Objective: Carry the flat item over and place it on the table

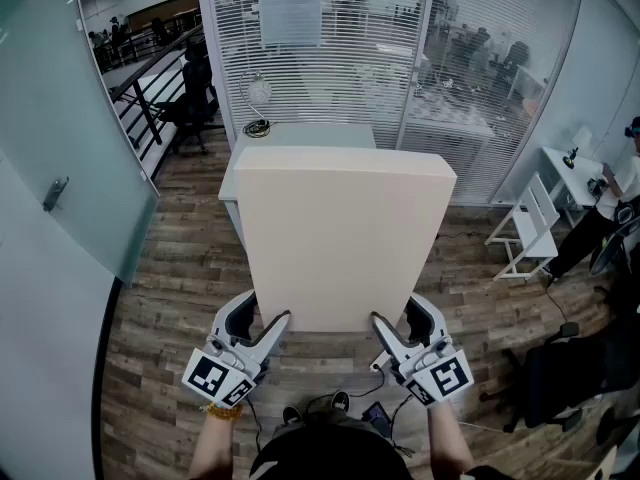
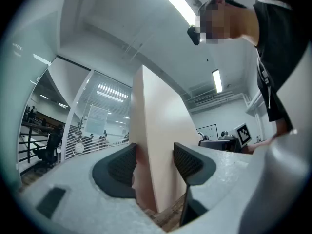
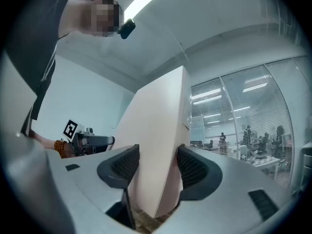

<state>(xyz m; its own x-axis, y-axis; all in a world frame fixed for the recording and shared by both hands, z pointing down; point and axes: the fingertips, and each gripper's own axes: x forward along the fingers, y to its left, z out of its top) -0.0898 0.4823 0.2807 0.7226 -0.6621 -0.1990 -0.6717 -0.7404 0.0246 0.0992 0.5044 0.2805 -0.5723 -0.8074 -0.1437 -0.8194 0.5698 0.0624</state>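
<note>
Head view: the large cream flat rectangular board (image 1: 345, 238) hides most of the pale grey surface (image 1: 300, 136) beyond it. The board is in the air, just short of that surface. The left hand-held gripper (image 1: 262, 323) and the right hand-held gripper (image 1: 400, 318) clamp the board's near edge, one near each corner, with both forearms reaching forward side by side.

Left gripper view: the jaws stand wide, with the pads pressed against the board's two faces.

Right gripper view: the same wide grip on the board's edge.

Board (image 1: 345, 238) w/ L claw (image 1: 263, 315) at near-left corner, R claw (image 1: 398, 315) at near-right, table (image 1: 300, 136) just beyond it.
</note>
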